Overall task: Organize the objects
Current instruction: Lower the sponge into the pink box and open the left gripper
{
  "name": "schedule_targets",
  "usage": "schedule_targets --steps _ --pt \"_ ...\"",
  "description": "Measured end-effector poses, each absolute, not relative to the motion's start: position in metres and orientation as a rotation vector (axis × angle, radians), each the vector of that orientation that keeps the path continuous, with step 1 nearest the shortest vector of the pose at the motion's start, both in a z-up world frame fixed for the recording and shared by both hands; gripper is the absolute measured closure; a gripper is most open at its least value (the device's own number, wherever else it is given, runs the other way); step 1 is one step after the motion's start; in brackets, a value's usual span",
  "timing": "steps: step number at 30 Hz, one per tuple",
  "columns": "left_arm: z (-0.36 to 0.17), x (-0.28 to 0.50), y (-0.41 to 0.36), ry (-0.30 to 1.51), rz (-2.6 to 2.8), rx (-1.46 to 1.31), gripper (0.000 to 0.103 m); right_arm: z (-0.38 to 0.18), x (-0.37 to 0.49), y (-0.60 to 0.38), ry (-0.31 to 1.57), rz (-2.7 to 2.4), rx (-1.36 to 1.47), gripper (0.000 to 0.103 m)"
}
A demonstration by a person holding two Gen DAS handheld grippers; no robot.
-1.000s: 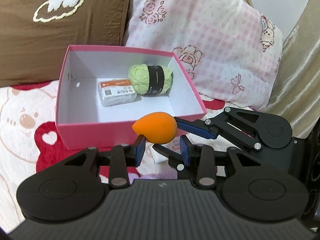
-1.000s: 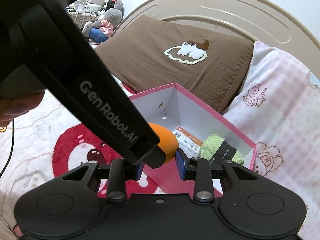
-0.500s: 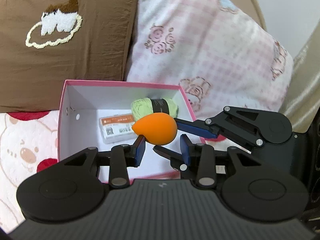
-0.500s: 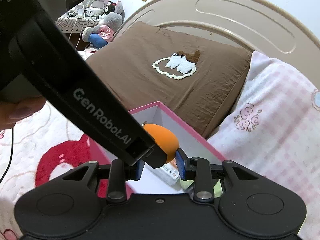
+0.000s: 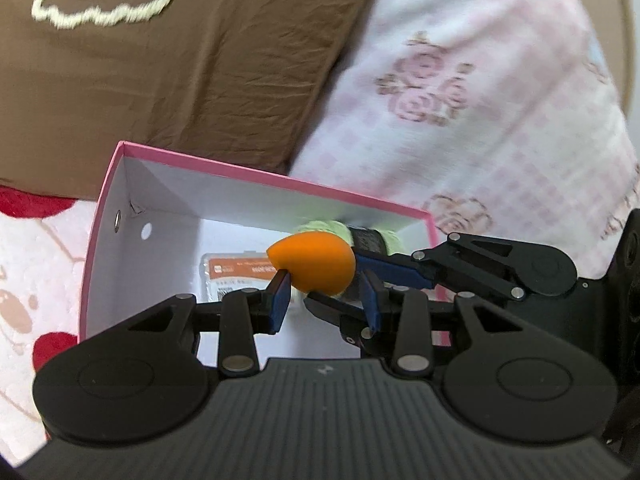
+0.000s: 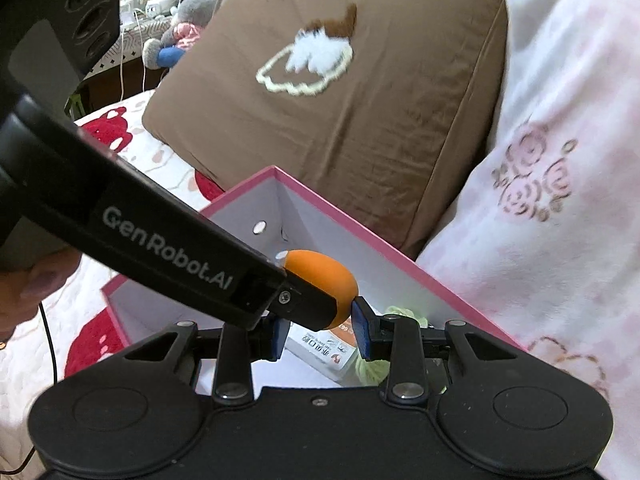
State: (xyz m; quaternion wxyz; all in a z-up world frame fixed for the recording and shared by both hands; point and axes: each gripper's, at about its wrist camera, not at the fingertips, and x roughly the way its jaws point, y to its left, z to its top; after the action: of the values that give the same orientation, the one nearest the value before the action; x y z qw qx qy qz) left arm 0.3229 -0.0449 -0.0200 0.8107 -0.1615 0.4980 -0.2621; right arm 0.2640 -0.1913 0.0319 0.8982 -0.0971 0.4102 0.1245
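Brown pillow, embroidered cloud motif; pink checked pillow, rose print, touching beside it; white blanket, red patches; grey plush toy on distant shelf.

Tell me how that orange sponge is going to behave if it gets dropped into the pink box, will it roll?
The orange sponge is egg-shaped, smooth and rounded, so it would probably roll or wobble before it settles. It looks like soft foam, likely light and squashy, not fragile. The pink box has tall walls, and the yarn and packet inside should stop it.
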Motion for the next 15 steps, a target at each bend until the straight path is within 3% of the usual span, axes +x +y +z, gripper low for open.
schedule_targets --steps 15 --pt "-0.080 0.375 -0.047 1.110 -0.465 -0.459 0.068 -0.018 0.335 -0.198 0.954 0.303 -0.303 0.066"
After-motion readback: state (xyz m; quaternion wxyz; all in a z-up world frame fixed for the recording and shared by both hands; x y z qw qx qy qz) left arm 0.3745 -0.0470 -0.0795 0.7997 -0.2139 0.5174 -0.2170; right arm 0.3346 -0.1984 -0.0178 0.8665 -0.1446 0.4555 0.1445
